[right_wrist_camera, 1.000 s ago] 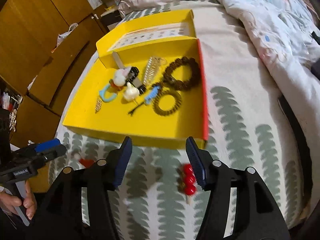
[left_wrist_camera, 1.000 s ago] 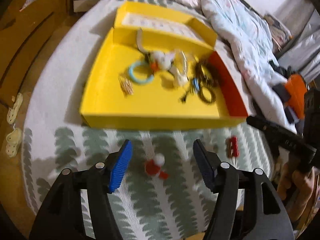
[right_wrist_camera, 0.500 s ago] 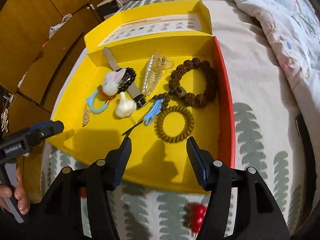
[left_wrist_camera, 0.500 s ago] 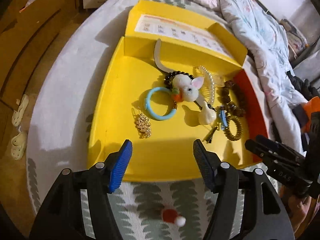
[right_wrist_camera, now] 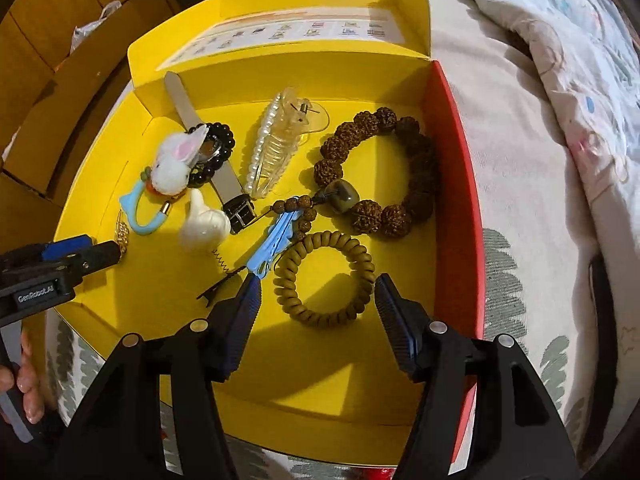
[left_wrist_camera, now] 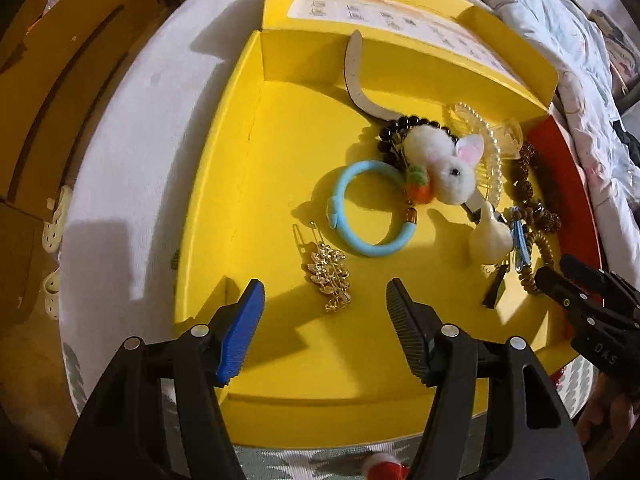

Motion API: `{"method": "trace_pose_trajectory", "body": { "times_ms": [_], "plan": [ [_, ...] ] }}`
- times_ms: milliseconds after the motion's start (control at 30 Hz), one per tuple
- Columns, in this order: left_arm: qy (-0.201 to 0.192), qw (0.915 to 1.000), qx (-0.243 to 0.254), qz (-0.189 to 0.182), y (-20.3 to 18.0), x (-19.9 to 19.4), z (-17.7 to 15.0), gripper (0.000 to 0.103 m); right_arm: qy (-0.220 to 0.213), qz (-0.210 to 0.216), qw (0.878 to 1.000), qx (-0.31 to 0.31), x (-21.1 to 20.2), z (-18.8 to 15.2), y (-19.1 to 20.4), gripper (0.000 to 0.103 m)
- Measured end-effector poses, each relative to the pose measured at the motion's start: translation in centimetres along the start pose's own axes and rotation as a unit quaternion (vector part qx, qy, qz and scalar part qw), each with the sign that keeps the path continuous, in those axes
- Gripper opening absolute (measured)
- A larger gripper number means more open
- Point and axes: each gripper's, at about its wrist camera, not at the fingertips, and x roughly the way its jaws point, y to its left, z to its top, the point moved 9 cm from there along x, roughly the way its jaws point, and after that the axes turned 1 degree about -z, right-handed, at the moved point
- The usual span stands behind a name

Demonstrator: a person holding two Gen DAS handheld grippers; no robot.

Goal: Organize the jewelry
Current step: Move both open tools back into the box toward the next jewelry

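A yellow box (left_wrist_camera: 224, 168) (right_wrist_camera: 400, 360) on the bed holds the jewelry. My left gripper (left_wrist_camera: 324, 312) hangs open over the box, its jaws either side of a gold leaf hair clip (left_wrist_camera: 330, 276). Beyond it lie a light blue bangle (left_wrist_camera: 370, 208), a white rabbit plush (left_wrist_camera: 444, 164) and a black bead bracelet (left_wrist_camera: 400, 128). My right gripper (right_wrist_camera: 318, 296) stands open above an olive coil hair tie (right_wrist_camera: 324, 276). Nearby are a brown bead bracelet (right_wrist_camera: 380, 168), a blue clip (right_wrist_camera: 276, 236), a pearl claw clip (right_wrist_camera: 276, 144) and a white gourd charm (right_wrist_camera: 204, 224). Neither gripper holds anything.
The box has a red right wall (right_wrist_camera: 460, 160) and an open lid (right_wrist_camera: 280, 28) at the far side. A red and white charm (left_wrist_camera: 384, 466) lies on the leaf-patterned bedspread (right_wrist_camera: 520, 240) near the box's front. A rumpled quilt (right_wrist_camera: 560, 40) lies right; wooden cupboards (left_wrist_camera: 48, 80) stand left.
Both grippers have moved forward and down from over the bedspread to over the box's inside. The red charms have slid out toward the frames' lower edges. Both jaws look as wide as before.
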Motion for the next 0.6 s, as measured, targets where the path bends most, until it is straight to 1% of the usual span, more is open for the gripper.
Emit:
{"method": "trace_pose_trajectory", "body": {
  "times_ms": [67, 100, 333, 500, 600],
  "plan": [
    [0.001, 0.9999, 0.005, 0.009, 0.1, 0.4, -0.1, 0.063, 0.003, -0.011, 1.000, -0.007, 0.2, -0.1, 0.1, 0.063],
    [0.000, 0.9998, 0.010, 0.015, 0.0, 0.4, -0.1, 0.063, 0.004, -0.023, 1.000, -0.011, 0.3, -0.1, 0.0, 0.063],
    [-0.003, 0.9992, 0.020, 0.033, -0.3, 0.9, -0.6, 0.063, 0.009, -0.067, 0.997, -0.041, 1.4, -0.1, 1.0, 0.067],
    [-0.004, 0.9993, 0.018, 0.032, -0.7, 1.2, -0.6, 0.063, 0.008, -0.095, 0.994, -0.048, 1.9, 0.1, 1.0, 0.067],
    [-0.002, 0.9996, 0.015, 0.025, -1.2, 1.2, 0.0, 0.063, 0.007, -0.092, 0.995, -0.044, 2.2, 0.2, 1.1, 0.067]
  ]
}}
